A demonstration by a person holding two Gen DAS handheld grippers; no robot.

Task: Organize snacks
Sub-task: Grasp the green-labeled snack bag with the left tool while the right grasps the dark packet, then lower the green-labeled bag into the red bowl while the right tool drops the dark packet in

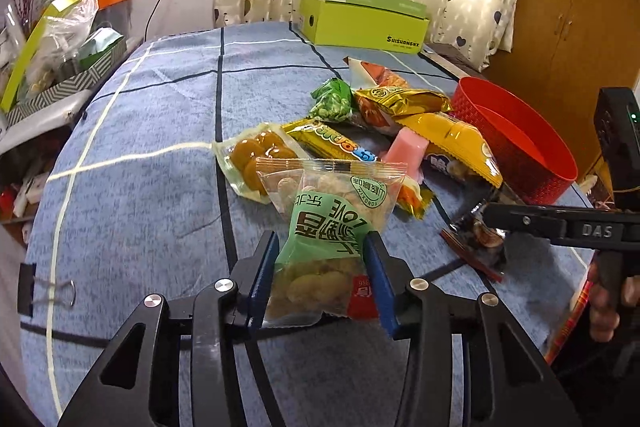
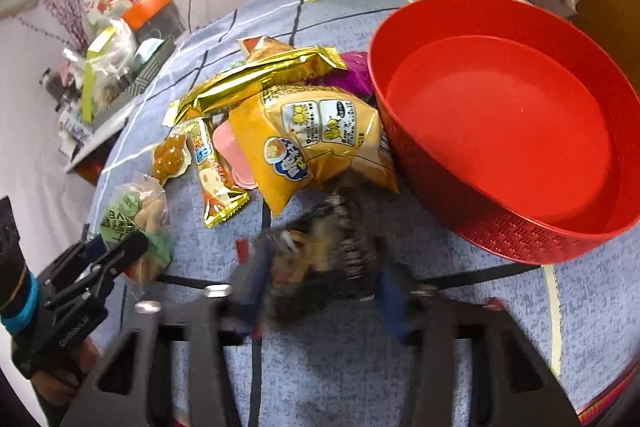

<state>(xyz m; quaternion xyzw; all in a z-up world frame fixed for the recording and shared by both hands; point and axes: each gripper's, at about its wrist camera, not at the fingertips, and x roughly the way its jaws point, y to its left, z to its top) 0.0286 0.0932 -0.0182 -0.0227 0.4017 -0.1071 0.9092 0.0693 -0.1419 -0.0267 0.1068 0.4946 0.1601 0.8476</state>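
A: Blue checked cloth (image 1: 160, 131) covers the whole table, and its left half is bare right out to the rounded edge, where a binder clip (image 1: 52, 293) pins the cloth down.

B: And the snacks?

A: Heaped right of centre, just beside the red basket (image 2: 500, 239). The yellow chip bag (image 2: 316, 143) leans against the basket wall; a gold wrapper (image 2: 256, 79) lies over the top of the heap, with a green packet (image 1: 334, 101) at its far left.

B: What about the left gripper (image 1: 324, 283)?

A: Its blue pads (image 1: 380, 279) pinch the lower part of a green-and-clear nut pouch (image 1: 332, 215), which stands up between them on the near side of the heap. The pads dent the pouch on both sides.

B: And the right?

A: The right gripper (image 2: 324, 287) is blurred in its own view, but a dark snack packet (image 2: 324, 247) sits between its fingers and the jaws look closed on it. From the left wrist view its black finger lies over that packet near the table's right edge.

B: Any room around the basket?

A: Its inside is empty and open from above. Bare cloth runs along its near side. A lime-green box (image 1: 360, 23) stands at the far edge, well apart from the heap.
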